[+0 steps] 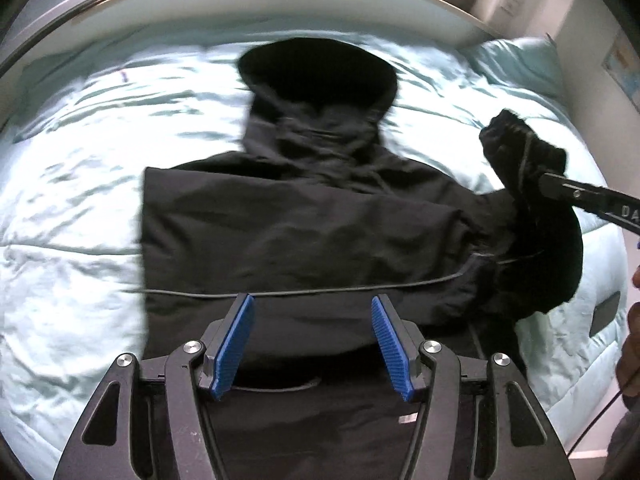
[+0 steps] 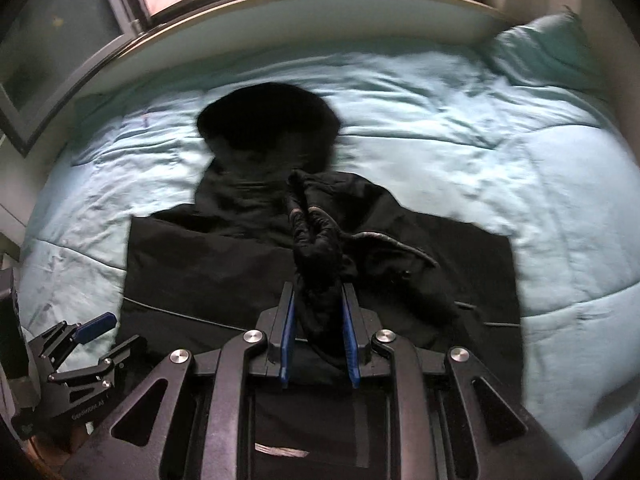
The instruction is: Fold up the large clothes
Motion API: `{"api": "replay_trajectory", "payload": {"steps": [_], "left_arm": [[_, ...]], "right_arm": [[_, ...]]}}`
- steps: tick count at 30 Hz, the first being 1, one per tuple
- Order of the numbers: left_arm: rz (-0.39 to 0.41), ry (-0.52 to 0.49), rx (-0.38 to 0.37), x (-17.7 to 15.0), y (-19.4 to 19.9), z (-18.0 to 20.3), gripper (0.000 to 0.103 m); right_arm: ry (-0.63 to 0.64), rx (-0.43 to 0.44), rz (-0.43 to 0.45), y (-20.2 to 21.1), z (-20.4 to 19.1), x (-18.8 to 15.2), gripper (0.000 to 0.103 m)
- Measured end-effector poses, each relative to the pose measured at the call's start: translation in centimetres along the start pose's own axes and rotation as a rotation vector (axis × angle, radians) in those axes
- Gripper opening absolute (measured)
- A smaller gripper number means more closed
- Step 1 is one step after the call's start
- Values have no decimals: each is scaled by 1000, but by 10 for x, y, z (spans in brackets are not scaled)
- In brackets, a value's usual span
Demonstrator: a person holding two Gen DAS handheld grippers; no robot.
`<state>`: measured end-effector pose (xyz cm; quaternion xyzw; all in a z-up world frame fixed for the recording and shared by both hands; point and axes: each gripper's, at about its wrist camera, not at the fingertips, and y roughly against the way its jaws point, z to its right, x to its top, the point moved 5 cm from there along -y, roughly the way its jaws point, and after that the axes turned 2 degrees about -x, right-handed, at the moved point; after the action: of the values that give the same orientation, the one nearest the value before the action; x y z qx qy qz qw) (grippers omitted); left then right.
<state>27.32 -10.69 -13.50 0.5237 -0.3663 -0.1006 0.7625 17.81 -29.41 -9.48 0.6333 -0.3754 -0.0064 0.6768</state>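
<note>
A black hooded jacket [image 1: 304, 220] lies spread on a pale blue duvet, its hood [image 1: 320, 68] pointing toward the window. My left gripper [image 1: 313, 299] hovers open over the jacket's lower part, with nothing between its blue pads. My right gripper [image 2: 319, 292] is shut on a bunched black sleeve [image 2: 316, 240], which it holds up above the jacket body [image 2: 224, 264]. In the left wrist view the right gripper [image 1: 550, 180] comes in from the right, the sleeve [image 1: 520, 148] hanging from it. The left gripper [image 2: 110, 336] shows at the lower left of the right wrist view.
The duvet [image 2: 500, 168] covers the whole bed. A matching pillow [image 2: 552, 44] lies at the far right corner. A bed frame [image 2: 360, 4] and a window run along the far side. A person's hand [image 1: 632, 340] shows at the right edge.
</note>
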Motion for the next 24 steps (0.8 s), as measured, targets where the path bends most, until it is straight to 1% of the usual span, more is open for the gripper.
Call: {"api": "replay_trajectory", "payload": {"steps": [5, 8, 9, 10, 14, 16, 18, 20, 22, 24], "left_arm": [[9, 25, 28, 14, 3, -59, 63], [7, 46, 43, 22, -2, -90, 63], [8, 53, 50, 24, -4, -99, 63], [10, 62, 57, 26, -6, -108, 63], [8, 116, 102, 27, -18, -147, 62], [2, 134, 122, 23, -23, -160, 62], [-11, 149, 149, 17, -29, -173, 62], [-30, 172, 151, 11, -36, -180, 62], [-43, 191, 155, 5, -42, -183, 62], [-46, 196, 154, 4, -46, -185, 62]], "right_arm": [[43, 58, -30, -33, -76, 12, 24], [90, 106, -73, -62, -127, 16, 24], [101, 117, -83, -70, -137, 16, 23], [125, 130, -99, -82, -157, 15, 23], [206, 182, -165, -117, -210, 3, 23], [245, 188, -191, -134, -229, -6, 23], [288, 169, -203, -150, -244, -15, 23], [317, 148, -246, -173, -255, -27, 23], [318, 146, -288, -191, -256, -37, 26], [306, 148, -307, -204, -252, -43, 26]]}}
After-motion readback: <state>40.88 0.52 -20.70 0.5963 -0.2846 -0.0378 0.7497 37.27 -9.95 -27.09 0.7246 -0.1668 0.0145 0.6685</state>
